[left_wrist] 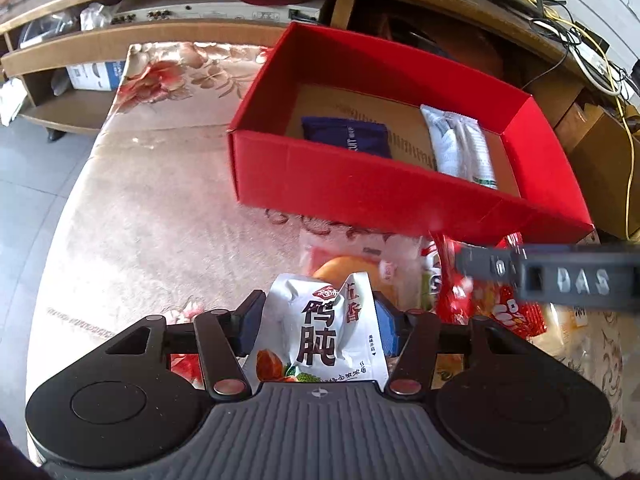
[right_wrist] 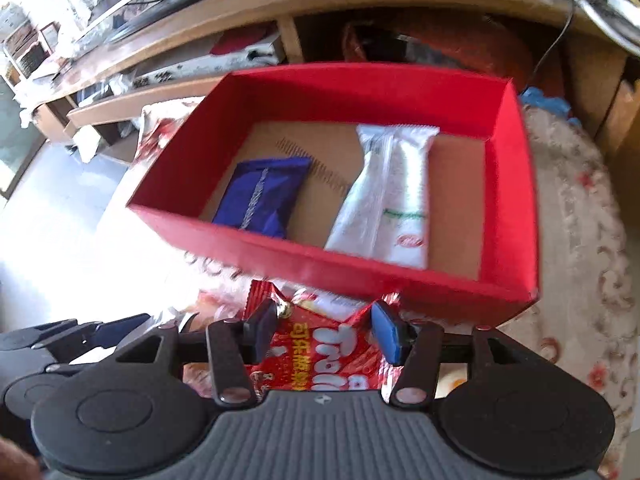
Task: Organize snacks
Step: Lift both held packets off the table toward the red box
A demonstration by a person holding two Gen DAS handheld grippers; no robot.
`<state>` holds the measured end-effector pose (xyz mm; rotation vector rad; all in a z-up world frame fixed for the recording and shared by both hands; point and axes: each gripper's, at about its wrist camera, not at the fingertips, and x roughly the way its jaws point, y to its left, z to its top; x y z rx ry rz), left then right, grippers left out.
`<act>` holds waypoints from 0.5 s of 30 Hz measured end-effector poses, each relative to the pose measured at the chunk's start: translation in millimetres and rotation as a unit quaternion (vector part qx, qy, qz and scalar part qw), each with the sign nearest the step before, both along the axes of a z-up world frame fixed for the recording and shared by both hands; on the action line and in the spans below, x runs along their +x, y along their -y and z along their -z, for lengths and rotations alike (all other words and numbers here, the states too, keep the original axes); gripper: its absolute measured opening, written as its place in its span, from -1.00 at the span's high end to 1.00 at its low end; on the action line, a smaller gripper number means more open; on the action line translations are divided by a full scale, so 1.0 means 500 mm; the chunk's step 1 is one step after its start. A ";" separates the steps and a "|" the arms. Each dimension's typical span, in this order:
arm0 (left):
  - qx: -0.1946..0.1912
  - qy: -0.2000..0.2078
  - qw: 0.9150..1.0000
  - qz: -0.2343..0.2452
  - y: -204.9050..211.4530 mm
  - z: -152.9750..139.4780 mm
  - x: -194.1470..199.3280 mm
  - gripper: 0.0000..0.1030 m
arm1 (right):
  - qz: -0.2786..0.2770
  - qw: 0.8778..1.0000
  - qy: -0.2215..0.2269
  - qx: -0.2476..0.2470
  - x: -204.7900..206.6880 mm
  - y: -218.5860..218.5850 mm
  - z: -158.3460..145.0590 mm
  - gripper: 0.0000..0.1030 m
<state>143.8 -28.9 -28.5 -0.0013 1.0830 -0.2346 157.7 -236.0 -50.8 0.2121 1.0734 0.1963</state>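
My left gripper [left_wrist: 320, 316] is shut on a white snack packet [left_wrist: 320, 340] with large black characters, both blue pads pressing its sides. Just beyond it lies a clear-wrapped orange bun [left_wrist: 344, 264]. My right gripper [right_wrist: 324, 332] hovers low over a red snack packet [right_wrist: 320, 348], also seen as the red packet [left_wrist: 516, 312] from the left. It is open, its pads straddling the crumpled wrapper, which spreads wider than the gap. A blurred finger [left_wrist: 560, 280] of that gripper crosses the left wrist view. Behind stands a red box [right_wrist: 320, 264] holding a blue packet [right_wrist: 264, 196] and a long white packet [right_wrist: 392, 192].
The snacks and box rest on a floral cloth [left_wrist: 160, 200] over a low table, with tiled floor off its left edge. A wooden shelf unit [left_wrist: 160, 40] with electronics stands behind, and cables [left_wrist: 580, 40] trail at the back right.
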 end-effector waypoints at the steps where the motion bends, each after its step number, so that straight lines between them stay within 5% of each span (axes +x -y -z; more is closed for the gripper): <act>1: 0.000 -0.001 1.000 -0.001 -0.004 0.000 0.001 -0.23 | -0.007 1.000 -0.007 0.003 -0.006 -0.004 0.000 -0.01; 8: -0.005 -0.005 1.000 0.004 -0.027 0.000 -0.002 -0.23 | -0.065 0.995 -0.063 0.030 -0.098 -0.030 0.002 0.00; 15: -0.016 -0.004 1.000 -0.003 -0.045 -0.004 -0.002 -0.23 | 0.011 0.994 -0.073 0.086 -0.159 0.016 0.000 -0.01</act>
